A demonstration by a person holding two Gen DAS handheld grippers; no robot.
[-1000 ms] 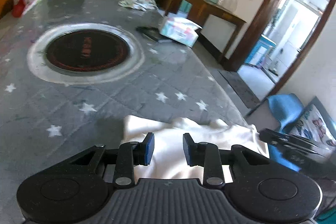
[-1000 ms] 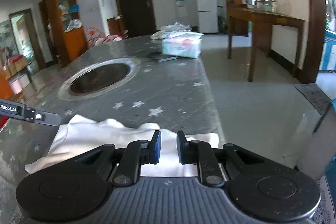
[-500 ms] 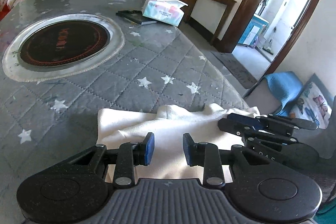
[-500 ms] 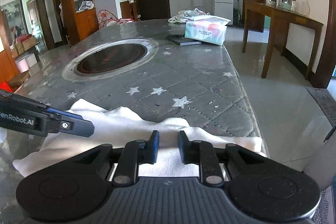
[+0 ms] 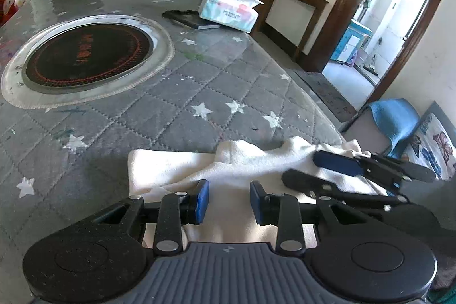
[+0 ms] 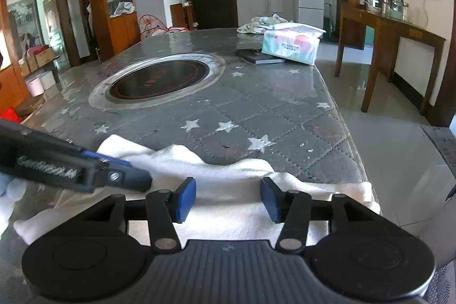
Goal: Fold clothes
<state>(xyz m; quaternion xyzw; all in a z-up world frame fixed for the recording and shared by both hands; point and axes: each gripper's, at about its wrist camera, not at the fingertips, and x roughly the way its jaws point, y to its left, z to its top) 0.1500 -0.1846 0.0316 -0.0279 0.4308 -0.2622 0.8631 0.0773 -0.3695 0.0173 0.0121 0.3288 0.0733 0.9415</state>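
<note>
Hovering over the white garment (image 5: 228, 170) bunched at the table's (image 6: 285, 110) near edge, we keep both the left gripper (image 5: 229, 201) and right gripper (image 6: 228, 200) spread and empty; beyond lie the inset burner (image 6: 159, 79), tissue pack (image 6: 290, 46) and dark book (image 5: 191, 19).

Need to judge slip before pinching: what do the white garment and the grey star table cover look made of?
White garment: seems soft knit or fleece, matte, with rounded limp folds. Table cover: looks like quilted fabric with stitched diamonds, under a glossy clear film, judging by reflections; uncertain.
</note>
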